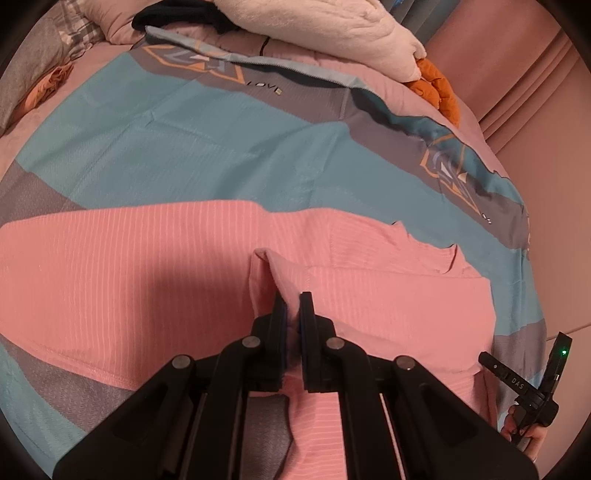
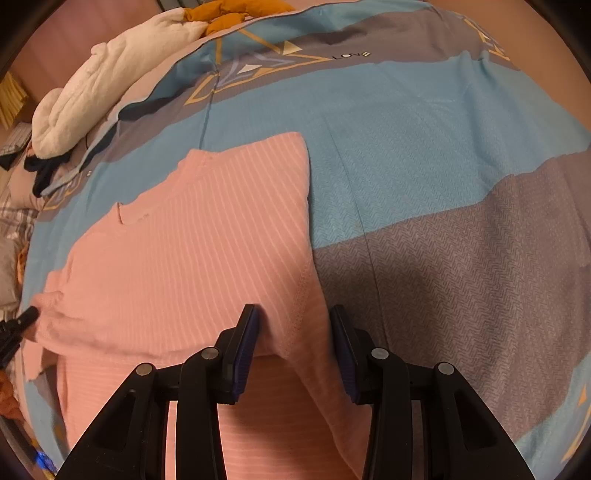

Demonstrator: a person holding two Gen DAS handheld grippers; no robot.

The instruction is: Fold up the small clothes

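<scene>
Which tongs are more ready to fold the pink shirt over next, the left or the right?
Probably the left tongs: they are pinched shut on a raised fold of the pink shirt. The right tongs stand apart around the shirt's hem, not pressing on it.

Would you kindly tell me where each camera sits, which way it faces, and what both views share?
Left wrist: sits on the left tongs, angled down at the pink ribbed knit top; shut on a pinched fold; a hand holds the other tool at right.
Right wrist: sits on the right tongs, angled down at the top's hem; jaws apart around it.
Shared: the top, the blue-grey patterned bedspread, the white fluffy blanket.
</scene>
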